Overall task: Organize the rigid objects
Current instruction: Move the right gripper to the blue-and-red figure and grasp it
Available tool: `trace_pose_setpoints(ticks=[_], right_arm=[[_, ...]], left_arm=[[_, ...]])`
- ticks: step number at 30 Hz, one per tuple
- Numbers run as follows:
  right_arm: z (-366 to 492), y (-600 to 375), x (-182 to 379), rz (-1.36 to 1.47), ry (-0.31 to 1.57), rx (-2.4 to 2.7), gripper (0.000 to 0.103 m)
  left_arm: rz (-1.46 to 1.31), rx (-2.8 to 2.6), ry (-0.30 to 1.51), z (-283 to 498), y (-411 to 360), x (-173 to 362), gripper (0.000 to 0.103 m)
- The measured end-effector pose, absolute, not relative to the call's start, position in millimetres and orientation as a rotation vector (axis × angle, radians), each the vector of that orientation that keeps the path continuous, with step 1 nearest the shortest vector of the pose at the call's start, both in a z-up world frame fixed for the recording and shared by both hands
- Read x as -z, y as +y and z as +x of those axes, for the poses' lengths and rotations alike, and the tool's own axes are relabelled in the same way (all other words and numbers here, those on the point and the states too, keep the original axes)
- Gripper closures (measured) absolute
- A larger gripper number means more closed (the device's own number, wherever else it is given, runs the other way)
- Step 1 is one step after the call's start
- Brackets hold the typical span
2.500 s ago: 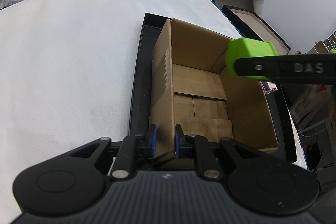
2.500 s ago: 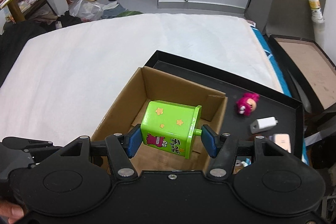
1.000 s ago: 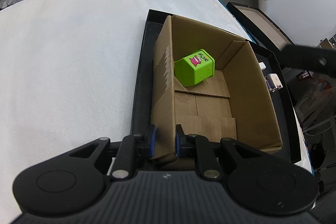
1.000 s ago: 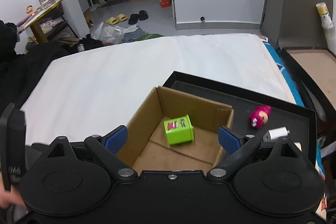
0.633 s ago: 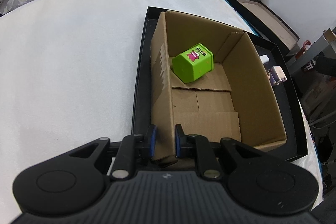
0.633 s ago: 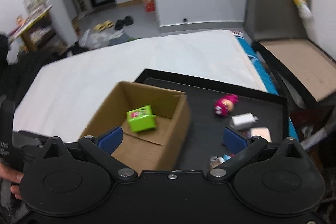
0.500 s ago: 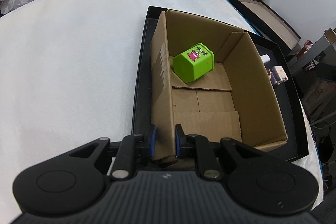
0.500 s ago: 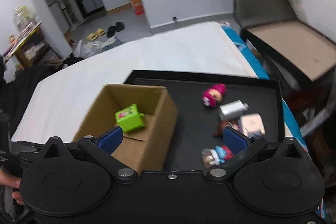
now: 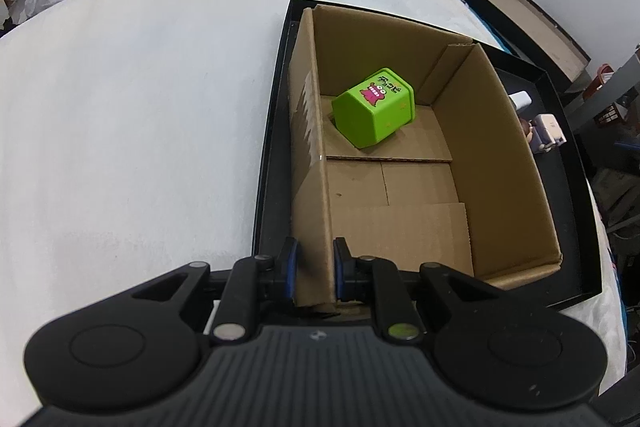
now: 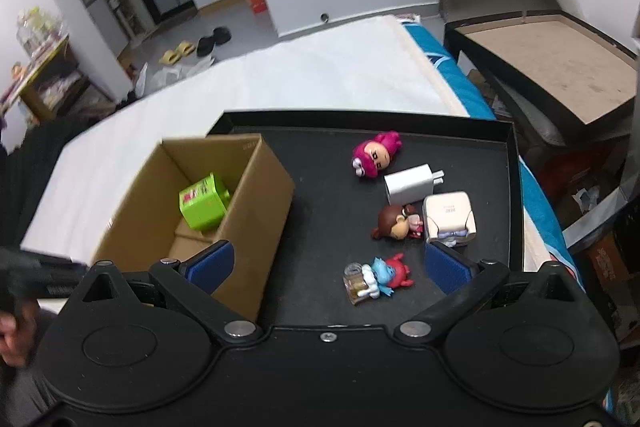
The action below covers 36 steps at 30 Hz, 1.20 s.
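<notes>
Two views, and we get different stories from each. Through the left wrist camera we look straight down into the cardboard box [image 9: 400, 187]: plain corrugated walls, folded bottom flaps, and the green toy tin [image 9: 374, 113], a glossy rounded cube with a pink cartoon print, tipped on an edge against the far left corner. Our left gripper [image 9: 314, 273] is clenched on the box's near left wall, blue pads pressing the cardboard from both sides. Past the box's right wall we catch only slivers of other things on the black tray [image 9: 576, 267].

Over on the right wrist camera those slivers open up. On the tray's matte black floor [image 10: 328, 163] we see a pink-haired figurine [image 10: 374, 155] lying on its side, a white charger plug [image 10: 412, 183] with metal prongs, a brown-haired figurine [image 10: 396, 223] touching a small cream box [image 10: 450, 219], and nearest us a blue-and-red figurine [image 10: 378, 277]. Our right gripper [image 10: 328, 263] hangs above them with fingers spread wide, nothing between them. The green tin shows here too, inside the box at left. A hand [image 10: 12, 331] appears blurred at the left edge. The tray sits on a white, softly textured mattress [image 9: 140, 107].
</notes>
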State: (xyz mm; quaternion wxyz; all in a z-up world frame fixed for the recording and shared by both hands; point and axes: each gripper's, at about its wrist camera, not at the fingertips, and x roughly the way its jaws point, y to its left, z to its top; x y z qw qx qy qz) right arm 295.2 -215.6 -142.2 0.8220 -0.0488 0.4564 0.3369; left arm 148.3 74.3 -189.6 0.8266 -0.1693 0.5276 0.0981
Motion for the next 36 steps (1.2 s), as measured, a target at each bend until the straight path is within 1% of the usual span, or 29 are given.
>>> trace_pose_setpoints(ticks=[6,16,22,36], right_arm=[[297,-213,157,-0.22,0.95,-0.769,0.0],[317,-216,176,-0.206,0.975,-0.81,0.0],[324,-212,195,-0.212,1.02,-0.826,0.0],[318,-189,226,-0.359,1.029,-0.852,0.0]], left_arm=[[-0.366,-0.223,1.133,152,74,189,0.087],[-0.346,-0.261,1.168,160,71,193,0.087],[-0.339,-0.28,1.193,166,70,197,0.087],[-0.328,-0.302,1.201,170,68,198,0.087]])
